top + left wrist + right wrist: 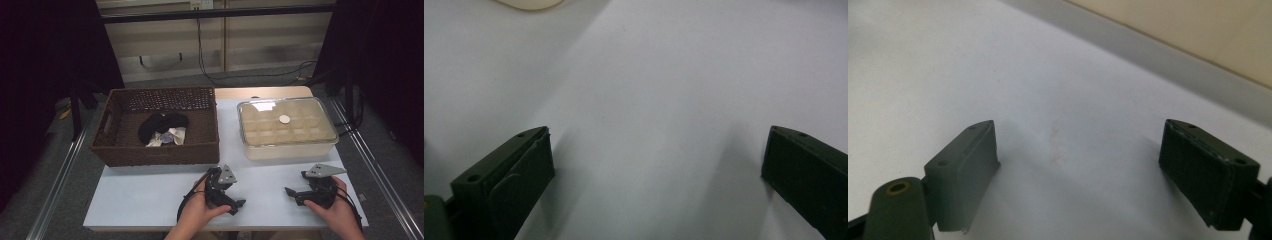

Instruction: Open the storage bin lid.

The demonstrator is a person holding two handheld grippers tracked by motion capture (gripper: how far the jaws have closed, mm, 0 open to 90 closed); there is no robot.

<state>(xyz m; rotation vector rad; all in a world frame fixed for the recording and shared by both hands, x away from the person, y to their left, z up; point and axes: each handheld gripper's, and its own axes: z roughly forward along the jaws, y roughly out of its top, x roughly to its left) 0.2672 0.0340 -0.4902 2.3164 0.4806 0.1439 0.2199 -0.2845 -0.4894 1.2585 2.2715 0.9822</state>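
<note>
Both claws rest low on the white worktop (150,195), each in a hand at its near edge. The left claw (239,204) is spread wide, nothing between its jaws but bare worktop; the left gripper view shows the same (656,165). The right claw (291,192) is spread as wide and also empty, pointing toward the left claw, a gap of bare worktop between them; its own view agrees (1078,165). Beyond the right claw stands a lidded box (286,129). Beyond the left claw sits a basket (120,150) with dark cloth (161,125) and a pale bundle inside.
</note>
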